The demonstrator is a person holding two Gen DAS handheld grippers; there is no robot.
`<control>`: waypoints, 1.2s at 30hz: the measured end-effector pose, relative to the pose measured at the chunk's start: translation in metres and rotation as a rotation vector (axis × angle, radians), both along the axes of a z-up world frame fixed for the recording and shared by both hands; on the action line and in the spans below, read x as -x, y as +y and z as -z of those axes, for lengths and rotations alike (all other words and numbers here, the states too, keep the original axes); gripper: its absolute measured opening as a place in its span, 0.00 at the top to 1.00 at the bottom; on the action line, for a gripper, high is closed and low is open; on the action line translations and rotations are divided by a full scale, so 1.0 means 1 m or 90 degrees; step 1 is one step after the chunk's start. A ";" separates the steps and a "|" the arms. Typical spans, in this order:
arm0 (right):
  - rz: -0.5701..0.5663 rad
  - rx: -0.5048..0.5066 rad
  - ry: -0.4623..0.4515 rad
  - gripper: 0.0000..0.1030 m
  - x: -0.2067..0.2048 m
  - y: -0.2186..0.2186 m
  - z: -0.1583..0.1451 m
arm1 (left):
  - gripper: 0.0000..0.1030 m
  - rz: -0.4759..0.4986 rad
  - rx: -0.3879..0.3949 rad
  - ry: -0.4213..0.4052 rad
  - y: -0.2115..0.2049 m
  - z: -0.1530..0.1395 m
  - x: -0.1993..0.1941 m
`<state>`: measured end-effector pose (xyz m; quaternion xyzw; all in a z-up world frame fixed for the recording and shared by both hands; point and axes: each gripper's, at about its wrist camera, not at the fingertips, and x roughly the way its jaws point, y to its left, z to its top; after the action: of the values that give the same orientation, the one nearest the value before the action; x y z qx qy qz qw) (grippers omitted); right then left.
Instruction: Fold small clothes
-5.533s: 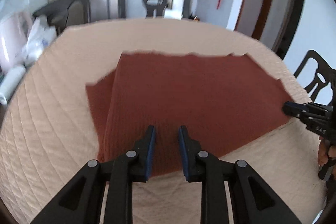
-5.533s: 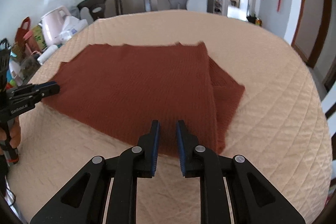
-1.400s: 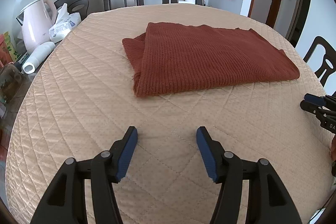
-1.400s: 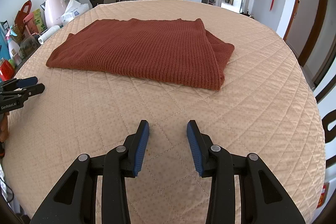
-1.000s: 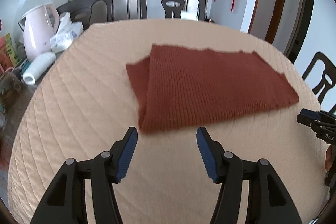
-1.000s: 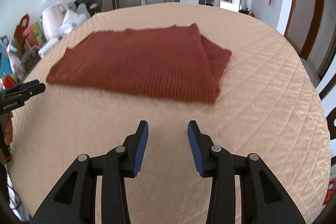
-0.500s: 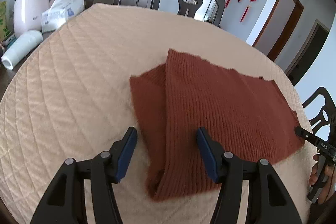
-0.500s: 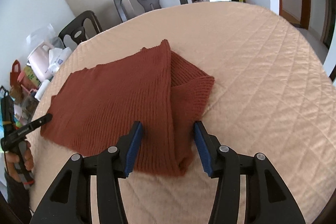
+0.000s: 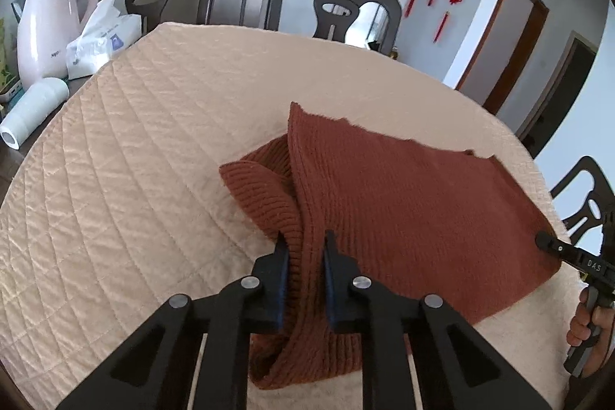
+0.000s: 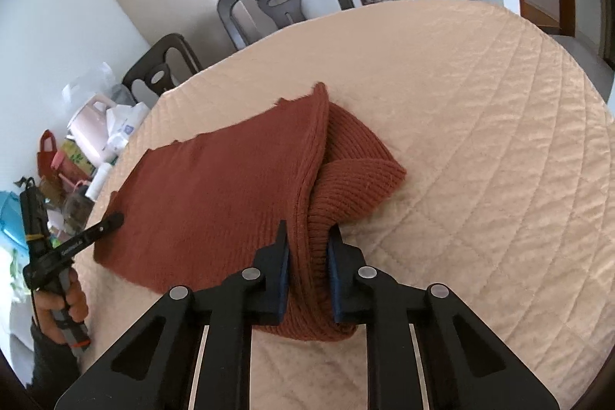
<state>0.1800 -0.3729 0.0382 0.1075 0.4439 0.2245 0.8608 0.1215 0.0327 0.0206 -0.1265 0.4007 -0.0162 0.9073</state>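
A folded rust-red knitted sweater lies on the quilted beige table cover. My left gripper is shut on the sweater's near left corner, where a folded sleeve bunches up. In the right wrist view my right gripper is shut on the sweater at its near right corner, beside the other bunched sleeve. Each gripper shows at the far end in the other's view: the right gripper and the left gripper.
A pink kettle, a tissue pack and a white roll stand off the table's left edge. Dark chairs stand behind the table and one at the right. Bags and bottles sit at the left.
Both grippers moved forward from the bare cover onto the sweater's two near corners and closed from wide open onto the knit. The fabric now bunches at each grip.
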 end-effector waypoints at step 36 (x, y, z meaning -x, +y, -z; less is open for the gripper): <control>-0.026 0.134 -0.081 0.74 0.133 -0.005 -0.017 | 0.72 0.077 -0.021 -0.009 -0.042 -0.005 0.126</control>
<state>0.0475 -0.3777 0.0548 -0.0068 0.4115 0.2006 0.8890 -0.0041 -0.0096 0.0258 -0.0868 0.4011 -0.0653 0.9096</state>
